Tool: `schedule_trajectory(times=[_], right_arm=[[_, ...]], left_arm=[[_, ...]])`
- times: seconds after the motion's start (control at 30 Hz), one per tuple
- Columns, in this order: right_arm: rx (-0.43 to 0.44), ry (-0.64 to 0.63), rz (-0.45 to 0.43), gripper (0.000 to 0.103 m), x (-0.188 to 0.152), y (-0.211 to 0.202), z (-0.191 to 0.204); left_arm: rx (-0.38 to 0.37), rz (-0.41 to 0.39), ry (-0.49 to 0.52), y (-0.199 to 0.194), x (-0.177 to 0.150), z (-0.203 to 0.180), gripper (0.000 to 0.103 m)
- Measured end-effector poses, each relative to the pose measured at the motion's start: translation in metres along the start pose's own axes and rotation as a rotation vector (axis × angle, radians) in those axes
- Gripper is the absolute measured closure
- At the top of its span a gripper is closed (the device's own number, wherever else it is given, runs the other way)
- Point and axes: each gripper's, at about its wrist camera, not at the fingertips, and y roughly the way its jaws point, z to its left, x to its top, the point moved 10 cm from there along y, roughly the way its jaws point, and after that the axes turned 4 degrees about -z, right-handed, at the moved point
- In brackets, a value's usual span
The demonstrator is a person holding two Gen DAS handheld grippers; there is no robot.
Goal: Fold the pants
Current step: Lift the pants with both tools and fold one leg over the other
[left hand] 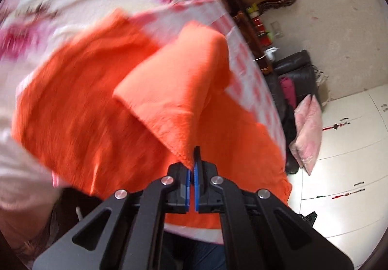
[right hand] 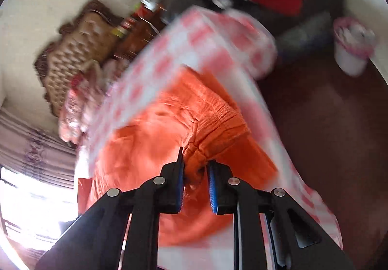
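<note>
Orange pants (left hand: 101,105) pinched in both jaws

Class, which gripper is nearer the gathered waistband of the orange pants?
Right. The right gripper pinches the waistband; the left gripper grips a leg hem instead.

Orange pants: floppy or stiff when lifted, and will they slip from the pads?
Probably floppy: the orange pants drape from the left gripper in a hanging fold. Likely light, with fuzzy fabric that should hold well. The bunched waistband fills the right gripper, so it seems compressible.
</note>
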Motion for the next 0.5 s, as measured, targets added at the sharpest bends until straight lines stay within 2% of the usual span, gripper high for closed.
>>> schedule_trajectory(times=[0.1,0.23,0.37,0.43,0.5], right_arm=[[-0.012,-0.009,-0.014,0.085,-0.009,-0.003,-0.004],[-0.006,-0.032,-0.079,0.085,-0.008,-0.032,0.017],[-0.07,-0.024,-0.05,0.085,-0.026,-0.031,0.002],[-0.068,-0.034,-0.068,0.085,-0.031,-0.038,0.002],[-0.047,-0.037,-0.089,0.085,-0.032,-0.046,0.006]], left_arm=[[0.001,-0.019,-0.034,0.0,-0.008,0.016,0.102],[-0.048,-0.095,-0.003,-0.031,-0.003,0.0,0.102],[-0.03,-0.065,-0.039,-0.028,-0.013,0.017,0.102],[-0.046,-0.073,-0.056,-0.035,-0.017,0.019,0.102],[-0.051,-0.1,-0.028,-0.045,-0.02,0.011,0.101]])
